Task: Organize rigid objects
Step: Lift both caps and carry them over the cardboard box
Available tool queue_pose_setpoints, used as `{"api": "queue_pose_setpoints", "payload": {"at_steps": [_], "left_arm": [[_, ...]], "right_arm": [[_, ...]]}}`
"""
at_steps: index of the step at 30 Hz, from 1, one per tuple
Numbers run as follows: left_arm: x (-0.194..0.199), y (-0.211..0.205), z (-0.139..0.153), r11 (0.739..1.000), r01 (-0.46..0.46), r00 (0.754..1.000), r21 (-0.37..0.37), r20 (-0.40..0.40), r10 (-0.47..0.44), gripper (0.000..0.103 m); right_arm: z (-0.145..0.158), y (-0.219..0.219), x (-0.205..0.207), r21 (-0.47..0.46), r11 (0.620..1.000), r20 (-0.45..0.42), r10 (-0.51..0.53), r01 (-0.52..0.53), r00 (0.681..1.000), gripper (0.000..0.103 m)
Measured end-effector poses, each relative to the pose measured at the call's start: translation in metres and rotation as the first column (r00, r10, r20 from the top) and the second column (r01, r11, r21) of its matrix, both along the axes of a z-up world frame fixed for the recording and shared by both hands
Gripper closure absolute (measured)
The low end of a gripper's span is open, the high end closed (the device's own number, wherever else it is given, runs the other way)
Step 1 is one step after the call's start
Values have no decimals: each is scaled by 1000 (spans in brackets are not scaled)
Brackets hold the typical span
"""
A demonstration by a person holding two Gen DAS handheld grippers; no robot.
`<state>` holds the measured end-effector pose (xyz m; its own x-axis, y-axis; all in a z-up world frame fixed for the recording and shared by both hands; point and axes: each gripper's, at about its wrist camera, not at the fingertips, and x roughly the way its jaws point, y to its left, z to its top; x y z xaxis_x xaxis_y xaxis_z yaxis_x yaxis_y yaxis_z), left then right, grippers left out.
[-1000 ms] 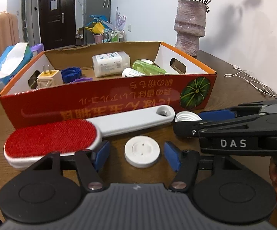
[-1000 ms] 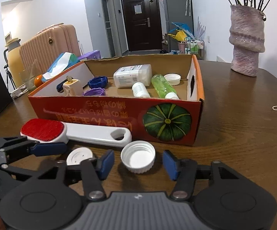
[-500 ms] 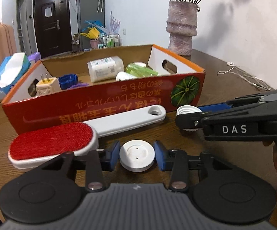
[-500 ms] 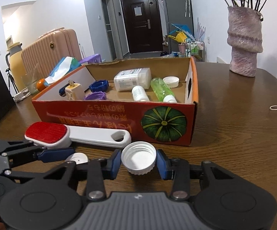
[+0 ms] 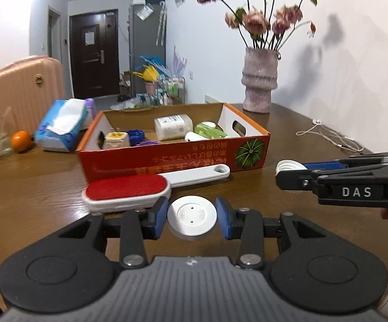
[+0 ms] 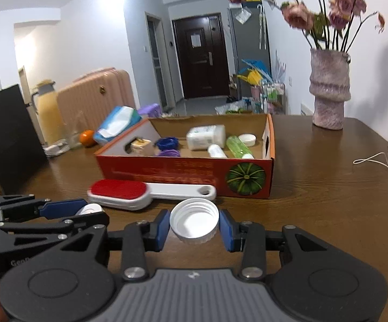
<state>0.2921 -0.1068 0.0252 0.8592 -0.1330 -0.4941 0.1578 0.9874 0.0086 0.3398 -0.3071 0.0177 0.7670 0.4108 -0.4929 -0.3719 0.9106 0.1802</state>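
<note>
My left gripper [image 5: 191,218] is shut on a flat white round disc [image 5: 192,216] and holds it above the table. My right gripper [image 6: 194,224] is shut on a white threaded bottle cap [image 6: 194,223], open side up, also lifted. In the left wrist view the right gripper [image 5: 296,171] sits at the right with the cap [image 5: 287,167]. A red-and-white lint brush [image 5: 151,185] lies on the table in front of the red cardboard box [image 5: 172,158], which holds bottles, caps and a plug.
A vase of dried flowers [image 5: 259,83] stands behind the box at the right. White earphone cable [image 5: 330,136] lies at the far right. A tissue pack [image 5: 61,126] and an orange [image 5: 20,141] sit at the left. A black bag [image 6: 8,134] stands at the table's left edge.
Both grippers have closed on their objects and lifted them off the table. The views have risen and pulled back from the box.
</note>
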Motion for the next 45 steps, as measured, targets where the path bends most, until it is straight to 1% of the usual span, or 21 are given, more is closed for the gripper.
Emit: {"api": "queue_pose_setpoints", "payload": {"at_steps": [3,6,8,13,16,21,28,32,36,41,45], "left_arm": [[-28,6,7,1000,-16,1000,-9,25,16,63],[-58,12,15,999,-41,996,-15,73,42,63],[-77,16,17,998,-62,992,-18,105,64,63],[-114,25,21,997,-76,988,-22,136,78,63],[-132,31,22,996,-80,984,-28,158,84,63],[-159,42,25,994,-94,976,-56,190,103,63],[-191,53,33,992,-99,964,-76,241,114,63],[-196,57,36,991,-104,960,-82,253,121,63],[-191,60,35,990,-112,960,-81,248,129,63],[-175,61,33,991,-115,964,-66,232,128,63],[-157,62,33,992,-113,967,-60,221,124,63]], "right_arm": [[8,2,-30,-10,1000,41,-3,3,999,64],[12,7,-60,-31,1000,78,0,3,997,64],[14,10,-78,-37,999,87,-2,6,996,64],[18,13,-121,-38,999,118,-7,11,993,64],[20,15,-144,-31,999,144,-24,29,989,64],[26,21,-183,-31,999,226,-31,39,974,64],[38,27,-215,-10,999,276,-43,48,960,64],[41,29,-223,-4,999,286,-37,40,957,64],[41,32,-219,-3,999,286,-37,39,957,64],[37,36,-208,-3,1000,267,-26,28,963,64],[33,39,-191,-5,1000,247,-14,16,969,64]]}}
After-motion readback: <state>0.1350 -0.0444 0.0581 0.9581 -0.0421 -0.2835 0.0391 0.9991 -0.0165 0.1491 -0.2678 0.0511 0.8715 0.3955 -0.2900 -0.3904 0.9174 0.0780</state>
